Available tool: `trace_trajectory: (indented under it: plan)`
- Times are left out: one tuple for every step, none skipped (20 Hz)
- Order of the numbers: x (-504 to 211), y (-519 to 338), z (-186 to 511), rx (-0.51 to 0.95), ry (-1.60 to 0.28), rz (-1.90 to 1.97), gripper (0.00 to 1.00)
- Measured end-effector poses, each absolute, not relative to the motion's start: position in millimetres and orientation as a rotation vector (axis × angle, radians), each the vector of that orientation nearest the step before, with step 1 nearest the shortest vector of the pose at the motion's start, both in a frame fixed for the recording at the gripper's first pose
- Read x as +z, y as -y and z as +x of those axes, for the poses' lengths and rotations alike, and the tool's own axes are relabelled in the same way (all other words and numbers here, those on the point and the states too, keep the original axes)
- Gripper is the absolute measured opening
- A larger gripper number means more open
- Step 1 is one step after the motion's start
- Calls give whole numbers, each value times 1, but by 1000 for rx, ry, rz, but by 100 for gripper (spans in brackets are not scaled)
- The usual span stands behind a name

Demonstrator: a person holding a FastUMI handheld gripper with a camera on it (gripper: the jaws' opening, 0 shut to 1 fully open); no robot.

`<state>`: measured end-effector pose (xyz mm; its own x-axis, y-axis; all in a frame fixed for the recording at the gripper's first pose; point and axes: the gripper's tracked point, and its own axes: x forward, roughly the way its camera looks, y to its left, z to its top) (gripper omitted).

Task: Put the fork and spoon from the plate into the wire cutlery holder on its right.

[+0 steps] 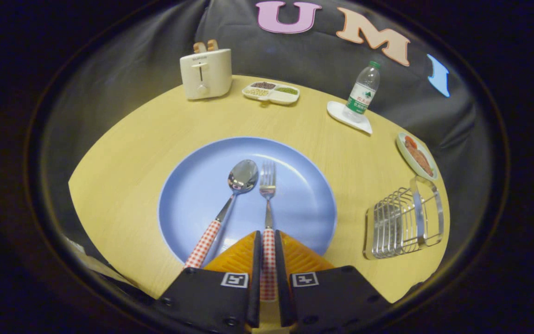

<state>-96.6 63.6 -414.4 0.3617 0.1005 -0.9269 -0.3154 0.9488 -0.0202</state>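
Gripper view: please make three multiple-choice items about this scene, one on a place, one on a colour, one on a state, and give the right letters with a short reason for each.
1. Where does the wire holder stand?
A. on the plate
B. on the table, right of the plate
C. behind the toaster

2. What colour is the plate?
A. blue
B. green
C. red

3. What is the gripper doing?
A. open above the spoon
B. shut on the fork handle
C. shut on the bottle

Answers:
1 B: the holder stands on the bare table, apart from the plate's right rim.
2 A: the plate under the spoon and fork is light blue.
3 B: both fingers press on the fork's checked handle, which lies between them.
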Motion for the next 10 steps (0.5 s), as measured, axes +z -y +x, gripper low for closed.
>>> trace_trajectory:
  plan:
    - [-415, -64, -98, 278, -1179, -198, 20]
    - [-411, -58, -94, 248, -1170, -224, 17]
    - [-413, -54, -97, 259, -1183, -218, 14]
    - [-416, -58, -99, 271, -1198, -198, 14]
    - [-412, -59, -99, 276, -1202, -193, 13]
    - [-410, -58, -99, 283, -1211, -200, 12]
    - [-409, -56, -99, 288, -1215, -212, 11]
    - [-406, -55, -98, 293, -1214, -223, 11]
    - [-404, -54, -95, 296, -1206, -232, 11]
    - [-400, -52, -92, 296, -1199, -242, 11]
